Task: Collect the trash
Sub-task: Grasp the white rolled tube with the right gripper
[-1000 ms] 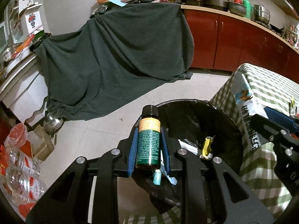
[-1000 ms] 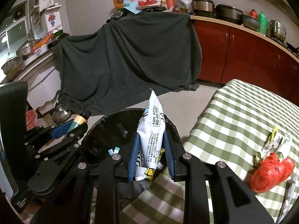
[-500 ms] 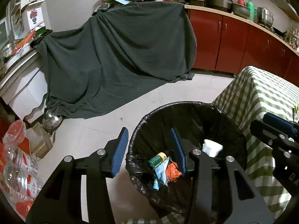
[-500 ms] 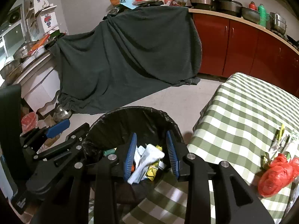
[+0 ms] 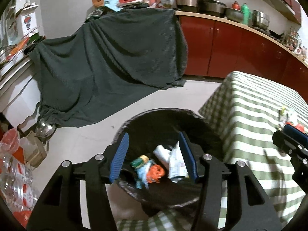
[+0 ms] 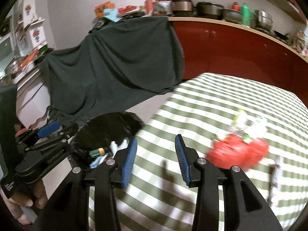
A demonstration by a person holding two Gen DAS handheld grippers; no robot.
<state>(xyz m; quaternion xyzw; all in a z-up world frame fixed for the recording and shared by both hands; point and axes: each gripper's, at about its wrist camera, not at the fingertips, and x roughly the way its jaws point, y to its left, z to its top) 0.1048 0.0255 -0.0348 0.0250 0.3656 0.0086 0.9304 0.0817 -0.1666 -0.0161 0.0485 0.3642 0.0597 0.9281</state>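
The brown bottle and the white packet now lie in the black-lined bin; both were held a second ago. Each hand-held gripper, left and right, has just been opening and stands empty. Next, I'd guess, the red bag on the checked bench.

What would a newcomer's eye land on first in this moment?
Probably the black-lined trash bin on the floor beside the checked table, holding a small bottle and wrappers. Next, the red bag lying on the table, ahead and right of the open right hand-held gripper.
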